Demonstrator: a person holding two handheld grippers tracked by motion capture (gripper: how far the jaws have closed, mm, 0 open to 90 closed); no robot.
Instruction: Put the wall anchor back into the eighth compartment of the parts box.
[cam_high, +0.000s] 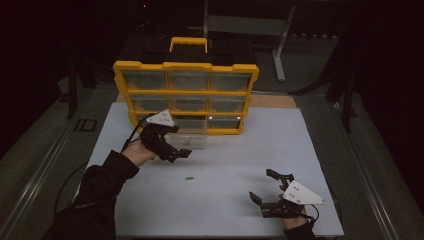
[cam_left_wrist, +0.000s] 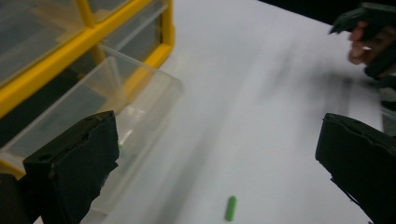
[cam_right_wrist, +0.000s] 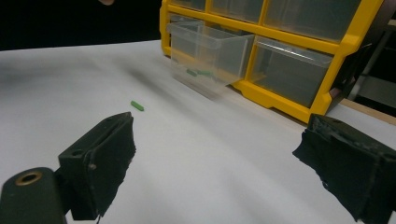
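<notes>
White table (cam_high: 300, 145) bears yellow organizer (cam_high: 186, 95) and, seemingly, green peg (cam_high: 189, 178)

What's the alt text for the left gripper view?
Between the open black jaws of the left hand-held gripper, a small green peg lies on the white table. At left, a clear plastic drawer stands pulled out of a yellow-framed drawer organizer; the right hand-held gripper shows blurred at top right.
</notes>
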